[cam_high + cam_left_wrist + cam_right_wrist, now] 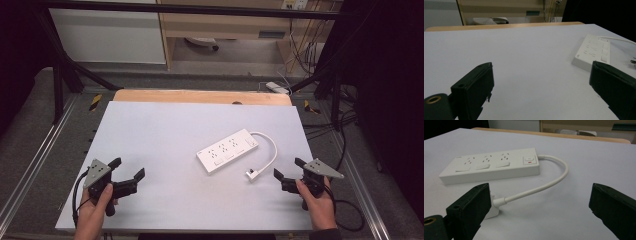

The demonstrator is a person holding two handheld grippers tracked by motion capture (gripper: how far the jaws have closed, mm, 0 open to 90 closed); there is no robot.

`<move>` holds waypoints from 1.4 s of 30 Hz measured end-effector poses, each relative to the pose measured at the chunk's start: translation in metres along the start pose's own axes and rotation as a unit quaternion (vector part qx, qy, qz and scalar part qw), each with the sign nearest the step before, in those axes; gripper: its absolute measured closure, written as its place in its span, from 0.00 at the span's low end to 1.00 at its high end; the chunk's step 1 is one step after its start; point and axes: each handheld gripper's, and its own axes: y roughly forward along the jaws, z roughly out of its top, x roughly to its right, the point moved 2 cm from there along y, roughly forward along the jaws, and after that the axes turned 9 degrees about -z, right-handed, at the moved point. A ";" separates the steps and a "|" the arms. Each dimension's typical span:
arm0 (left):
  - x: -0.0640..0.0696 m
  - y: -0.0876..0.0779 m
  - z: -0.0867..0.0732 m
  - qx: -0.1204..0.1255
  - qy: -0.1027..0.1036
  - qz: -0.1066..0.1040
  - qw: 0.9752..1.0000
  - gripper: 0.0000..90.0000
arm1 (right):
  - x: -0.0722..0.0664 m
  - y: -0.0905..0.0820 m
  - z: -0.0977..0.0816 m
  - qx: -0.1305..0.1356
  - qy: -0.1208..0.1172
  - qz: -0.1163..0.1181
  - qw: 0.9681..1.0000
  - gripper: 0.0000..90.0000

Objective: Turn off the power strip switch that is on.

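A white power strip (pixel 228 149) lies flat near the middle of the white table (pixel 165 130), slightly right of centre. Its short white cable (pixel 270 147) loops round to a plug (pixel 252 174) lying on the table. My left gripper (pixel 127 169) rests near the front left, open and holding nothing; the strip (pixel 594 51) is off to its right. My right gripper (pixel 288 168) sits near the front right, open, just right of the plug. In the right gripper view the plug (pixel 492 207) lies behind the left jaw, with the strip (pixel 491 165) beyond.
A wooden board edge (pixel 200 96) runs along the table's far side. A metal frame (pixel 60 85) surrounds the table, with cables (pixel 305 55) and a white adapter (pixel 276 87) on the floor beyond. Broad bare tabletop spreads across the left and centre.
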 end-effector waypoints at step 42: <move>0.011 0.006 -0.001 -0.021 0.032 -0.020 0.999 0.05 | -0.011 -0.026 0.025 0.003 0.031 -0.039 0.999 0.04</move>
